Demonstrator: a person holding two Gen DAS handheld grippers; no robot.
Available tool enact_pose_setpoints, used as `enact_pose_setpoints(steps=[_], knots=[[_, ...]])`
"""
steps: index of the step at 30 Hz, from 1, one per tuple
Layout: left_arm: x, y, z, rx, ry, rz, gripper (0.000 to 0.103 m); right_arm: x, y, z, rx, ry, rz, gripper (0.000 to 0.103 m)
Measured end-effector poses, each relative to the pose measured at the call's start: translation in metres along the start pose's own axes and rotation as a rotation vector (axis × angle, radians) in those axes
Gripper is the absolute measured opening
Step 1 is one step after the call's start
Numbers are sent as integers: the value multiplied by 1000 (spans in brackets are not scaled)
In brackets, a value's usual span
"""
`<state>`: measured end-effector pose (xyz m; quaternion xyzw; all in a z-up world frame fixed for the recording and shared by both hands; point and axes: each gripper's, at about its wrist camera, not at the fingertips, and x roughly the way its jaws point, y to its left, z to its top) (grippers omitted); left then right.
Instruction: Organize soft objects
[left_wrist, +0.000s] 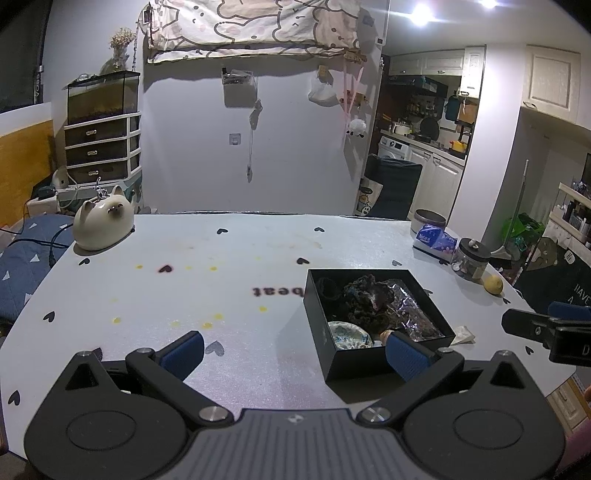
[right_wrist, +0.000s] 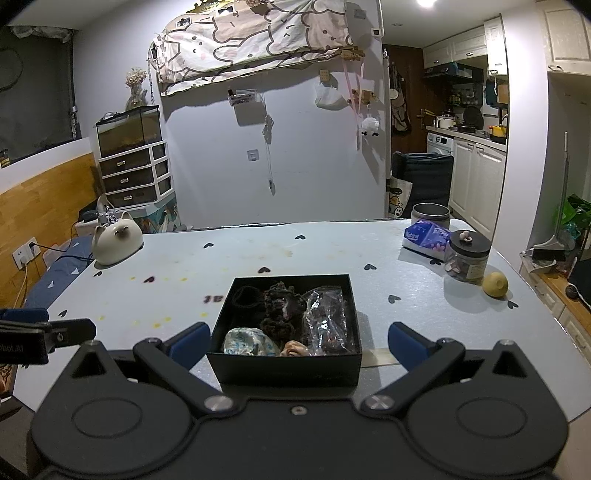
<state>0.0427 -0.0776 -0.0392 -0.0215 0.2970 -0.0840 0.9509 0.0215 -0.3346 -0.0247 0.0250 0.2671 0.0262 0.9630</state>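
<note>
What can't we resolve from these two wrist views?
- Black box contents: the near wall hides the bottom front in the right wrist view; the dark soft items are too dim to identify.
- Jar contents: too small in both views.
- Table print: partly covered by the box in the left wrist view.

Both wrist views sit low over the near edge of the table (left_wrist: 258, 240), facing 12 o'clock toward the wall. Left view has the black box (left_wrist: 354, 363) at 2 o'clock; right view has it (right_wrist: 288, 367) centred, close. Shared: box, table, cat figurine (right_wrist: 116, 240).
</note>
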Motion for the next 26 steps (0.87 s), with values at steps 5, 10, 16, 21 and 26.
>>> enact_pose_setpoints(steps=[5,10,16,21,26], knots=[[0,0,0,-1,1,0,103,0,0,0,1,1,1,103],[0,0,0,0,1,0,103,0,0,0,0,0,1,103],[-1,1,0,0,-1,2,103,0,0,-1,2,-1,1,103],[-3,3,1,0,-5,2,103,0,0,-1,1,-1,1,103],[-5,4,1,-1,-4,5,103,0,0,-1,1,-1,1,103]])
